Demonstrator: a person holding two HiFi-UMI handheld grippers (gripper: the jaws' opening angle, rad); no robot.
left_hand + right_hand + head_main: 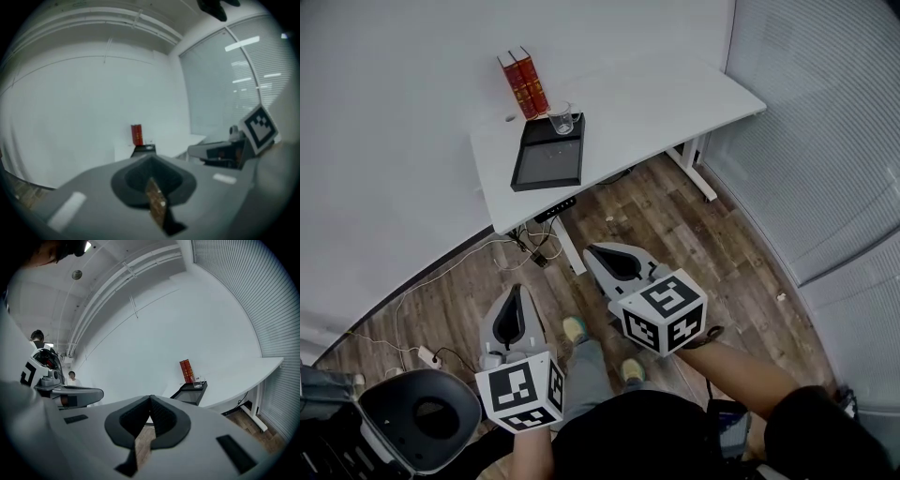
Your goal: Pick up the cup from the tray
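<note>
Room: white walls, slatted blinds point(825, 122) on one side, wood floor point(694, 244), white desk point(675, 103) well ahead of both pairs of fingers. Item sought: clear cup point(562, 119), upright on the far corner of a black tray point(546, 167), just beside two red books point(523, 84). It is well apart from either gripper, with only open floor and the desk edge between tips and cup. Left gripper point(517, 291): jaws together, tips meeting, nothing held; only floor shows through the slit behind the tips. Right gripper point(150, 399): jaws together likewise, empty; in its own view the cup sits up and to the right of the closed tips. Step in hand, by judgement: the approach, with no contact yet on tray or cup. Next move calls for: closing the gap to the desk, parting one pair of jaws enough to straddle the cup, and coming in level beside the books without knocking them.
</note>
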